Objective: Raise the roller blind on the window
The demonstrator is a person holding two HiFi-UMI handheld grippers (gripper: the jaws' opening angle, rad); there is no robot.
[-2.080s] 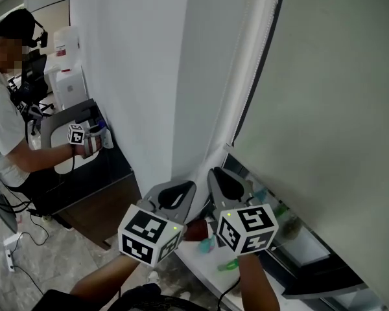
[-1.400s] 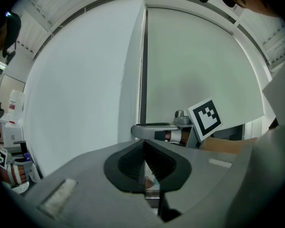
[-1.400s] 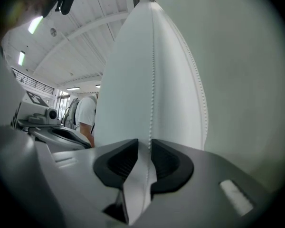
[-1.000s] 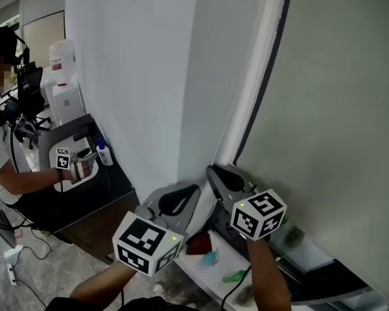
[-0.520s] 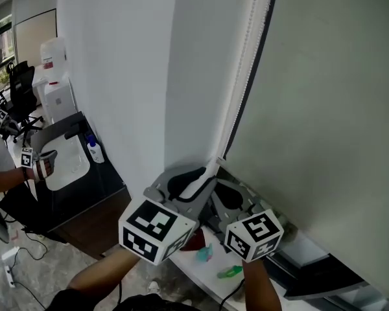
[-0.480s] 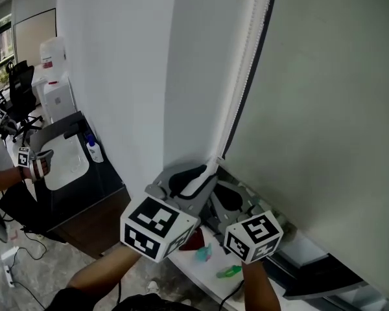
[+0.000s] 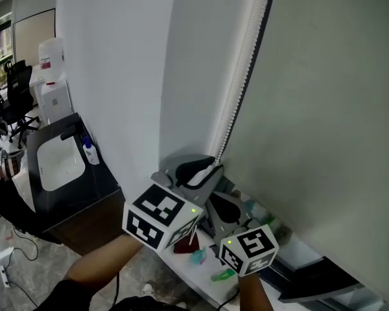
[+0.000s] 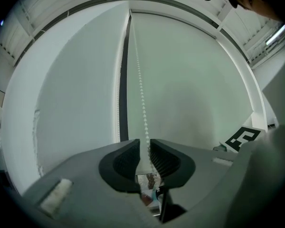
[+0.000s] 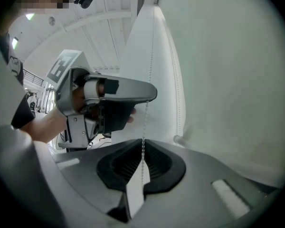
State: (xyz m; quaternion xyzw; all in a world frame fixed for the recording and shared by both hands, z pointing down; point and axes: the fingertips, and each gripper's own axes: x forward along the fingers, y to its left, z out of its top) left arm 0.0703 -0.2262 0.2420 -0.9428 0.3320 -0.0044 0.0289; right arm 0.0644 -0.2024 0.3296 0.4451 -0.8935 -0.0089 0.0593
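Head view: the roller blind (image 7: 330, 109) hangs low over the window. Its bead chain (image 7: 241, 83) runs down the blind's left edge to the left gripper (image 7: 207, 168), with the right gripper (image 7: 219, 203) just beneath.

Left gripper view — the jaws have just been opening, then eased in slightly. They stand apart, with the chain loose between the pads.

Right gripper view — the jaws are pinched on the chain.

roller blind (image 7: 337, 109): down | bead chain (image 7: 238, 102): hanging along its left edge | right claw (image 7: 222, 205): above windowsill (image 7: 181, 256)
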